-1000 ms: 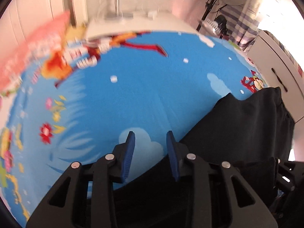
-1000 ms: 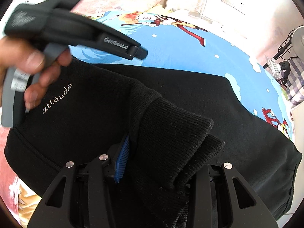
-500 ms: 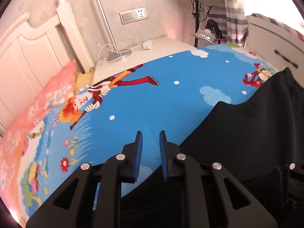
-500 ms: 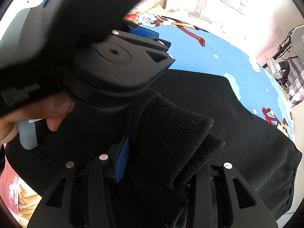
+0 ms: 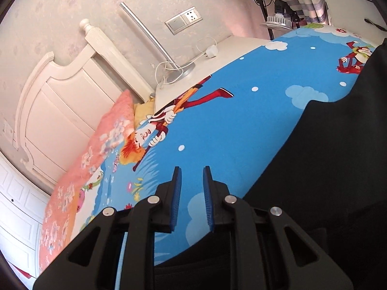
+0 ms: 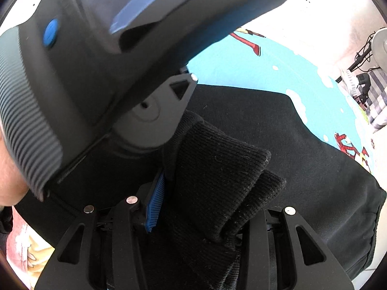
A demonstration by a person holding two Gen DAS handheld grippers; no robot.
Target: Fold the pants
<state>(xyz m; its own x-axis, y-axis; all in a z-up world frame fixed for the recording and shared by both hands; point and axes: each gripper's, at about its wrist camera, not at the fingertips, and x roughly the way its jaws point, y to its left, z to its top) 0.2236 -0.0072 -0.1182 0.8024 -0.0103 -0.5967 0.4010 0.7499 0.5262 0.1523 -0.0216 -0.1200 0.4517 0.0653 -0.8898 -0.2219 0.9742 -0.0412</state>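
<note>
The black pants lie on a blue cartoon bedsheet. In the right wrist view my right gripper is shut on the ribbed leg cuffs of the pants, which bunch up between its fingers; only the left blue pad shows. My left gripper is held above the bed, jaws narrowly apart with nothing between them, the pants to its right. The left gripper's body fills the upper left of the right wrist view.
A white headboard and a pink pillow are at the bed's far left. A white nightstand carries a lamp base and cable. A white cabinet and light stand are at the right.
My left gripper lifted away from the pants and tilted up toward the headboard, closing a little then reopening slightly. It now looms closer in the right wrist view. The right gripper kept its hold.
</note>
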